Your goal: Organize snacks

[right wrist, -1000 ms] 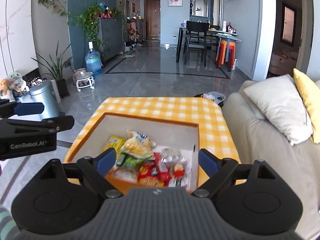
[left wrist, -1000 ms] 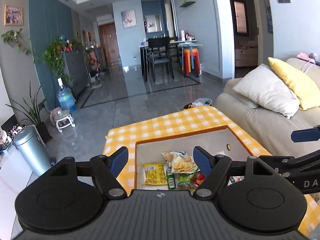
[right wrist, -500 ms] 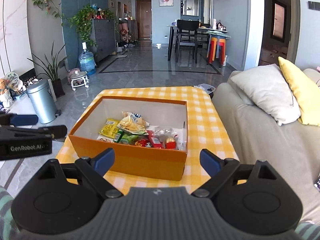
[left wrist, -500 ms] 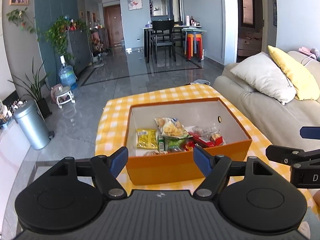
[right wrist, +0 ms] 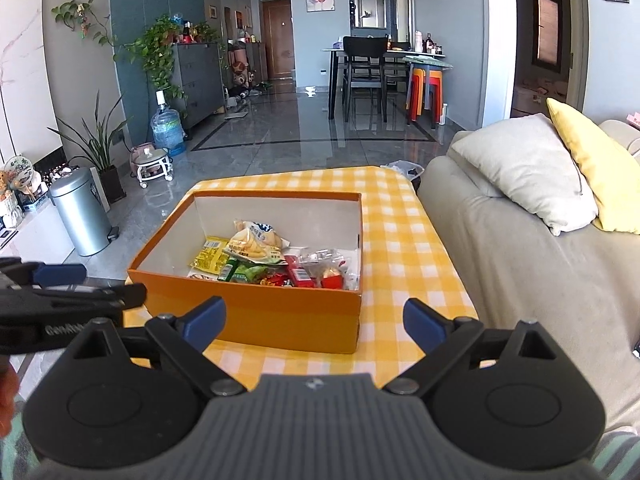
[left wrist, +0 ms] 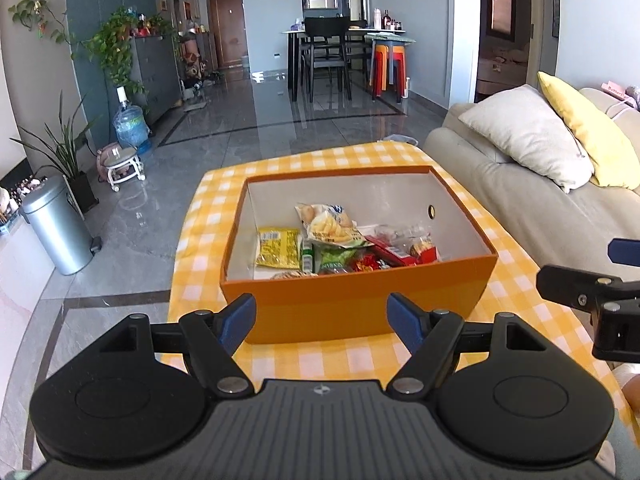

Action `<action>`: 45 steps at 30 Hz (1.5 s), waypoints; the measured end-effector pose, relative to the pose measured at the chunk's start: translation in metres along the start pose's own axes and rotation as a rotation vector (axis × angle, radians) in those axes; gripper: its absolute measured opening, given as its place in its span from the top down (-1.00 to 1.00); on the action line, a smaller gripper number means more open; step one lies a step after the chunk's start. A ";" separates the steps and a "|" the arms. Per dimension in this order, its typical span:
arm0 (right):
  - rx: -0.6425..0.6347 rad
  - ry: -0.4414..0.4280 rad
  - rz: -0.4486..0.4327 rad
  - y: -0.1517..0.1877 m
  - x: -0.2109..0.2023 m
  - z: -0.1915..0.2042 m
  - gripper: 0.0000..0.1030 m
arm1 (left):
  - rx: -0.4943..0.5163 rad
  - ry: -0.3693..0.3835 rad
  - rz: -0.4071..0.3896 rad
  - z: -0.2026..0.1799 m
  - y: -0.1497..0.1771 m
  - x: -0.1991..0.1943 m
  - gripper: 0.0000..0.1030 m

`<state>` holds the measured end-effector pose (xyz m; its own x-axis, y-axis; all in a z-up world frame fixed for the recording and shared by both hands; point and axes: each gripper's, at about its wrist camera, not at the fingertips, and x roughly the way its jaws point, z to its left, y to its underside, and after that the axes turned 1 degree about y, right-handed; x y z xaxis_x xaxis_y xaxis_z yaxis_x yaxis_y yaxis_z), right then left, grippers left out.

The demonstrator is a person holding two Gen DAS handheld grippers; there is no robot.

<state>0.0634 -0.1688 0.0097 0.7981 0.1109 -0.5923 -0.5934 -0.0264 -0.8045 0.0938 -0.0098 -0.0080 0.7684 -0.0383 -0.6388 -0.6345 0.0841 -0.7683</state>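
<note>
On the yellow checked tablecloth [left wrist: 208, 216] at mid-frame, an orange cardboard box [left wrist: 360, 304] with white inner walls holds crinkly snack packets [left wrist: 332, 240], yellow at left, red at right, while the left gripper [left wrist: 322, 314] and right gripper [right wrist: 314, 320] hover spread and empty before it.

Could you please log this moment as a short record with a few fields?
container: orange box, open-topped, on the yellow checked tablecloth
contents: snack packets, including a yellow packet and a chip bag
left tongs: open, empty, short of the box
right tongs: open, empty, short of the box
nearby: sofa with cushions
</note>
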 end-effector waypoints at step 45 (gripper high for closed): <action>-0.026 -0.010 0.010 0.005 0.006 0.011 -0.80 | -0.012 -0.034 0.020 0.009 -0.001 -0.005 -0.72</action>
<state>0.0647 -0.1574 0.0027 0.7909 0.1204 -0.6000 -0.5983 -0.0534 -0.7995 0.0913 -0.0009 -0.0042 0.7581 -0.0031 -0.6522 -0.6503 0.0726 -0.7562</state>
